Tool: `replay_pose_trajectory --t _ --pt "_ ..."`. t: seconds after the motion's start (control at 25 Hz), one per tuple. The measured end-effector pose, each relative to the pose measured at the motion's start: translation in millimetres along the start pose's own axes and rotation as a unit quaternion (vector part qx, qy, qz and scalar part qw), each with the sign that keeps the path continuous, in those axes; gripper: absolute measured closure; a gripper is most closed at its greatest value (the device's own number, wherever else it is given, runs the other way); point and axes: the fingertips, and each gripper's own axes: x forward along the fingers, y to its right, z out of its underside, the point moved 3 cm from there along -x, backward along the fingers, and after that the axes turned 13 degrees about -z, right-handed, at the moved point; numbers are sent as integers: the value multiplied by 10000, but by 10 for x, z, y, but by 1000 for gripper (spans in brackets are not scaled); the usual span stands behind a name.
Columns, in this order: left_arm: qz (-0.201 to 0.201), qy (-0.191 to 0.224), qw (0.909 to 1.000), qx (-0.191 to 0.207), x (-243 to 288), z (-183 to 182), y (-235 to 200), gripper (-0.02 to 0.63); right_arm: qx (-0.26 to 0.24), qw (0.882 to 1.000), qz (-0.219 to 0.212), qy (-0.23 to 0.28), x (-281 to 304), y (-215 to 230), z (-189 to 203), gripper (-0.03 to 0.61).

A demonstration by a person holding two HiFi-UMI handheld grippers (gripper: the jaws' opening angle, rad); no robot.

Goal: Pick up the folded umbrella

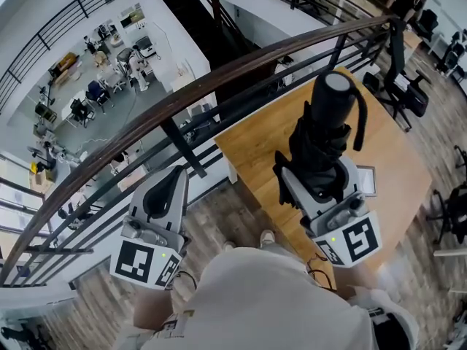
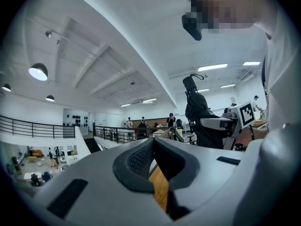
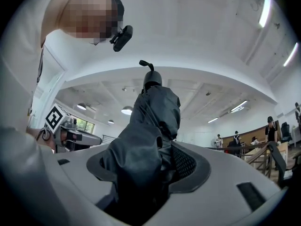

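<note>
The folded umbrella (image 1: 328, 115) is black and stands upright over the wooden table (image 1: 252, 141), handle end up, with a strap loop hanging at its side. My right gripper (image 1: 321, 175) is shut on its lower fabric part; in the right gripper view the umbrella (image 3: 155, 102) fills the space between the jaws of the right gripper (image 3: 155, 149). My left gripper (image 1: 177, 172) hangs apart at the left over the railing, jaws together and holding nothing. In the left gripper view, past the left gripper (image 2: 153, 142), the umbrella (image 2: 195, 109) shows at the right in the right gripper (image 2: 221, 124).
A dark curved railing (image 1: 219, 71) runs just beyond both grippers, with a drop to a lower floor of desks (image 1: 95, 86) behind it. Office chairs (image 1: 408, 93) stand at the right of the table. The person's shoes (image 1: 266, 237) show below.
</note>
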Motion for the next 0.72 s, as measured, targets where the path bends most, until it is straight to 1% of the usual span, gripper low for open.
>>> replay_pose_trajectory --t 0.24,0.44,0.72 --pt "-31 -285 9995 -118 -8 174 35 597 148 9992 -231 -290 35 -85 188 284" --pt "-46 -298 9995 -116 47 206 49 597 235 9986 -329 -353 78 -45 257 282" --pt "-14 -333 9994 -115 73 191 95 597 237 9984 -354 -364 75 -4 226 282"
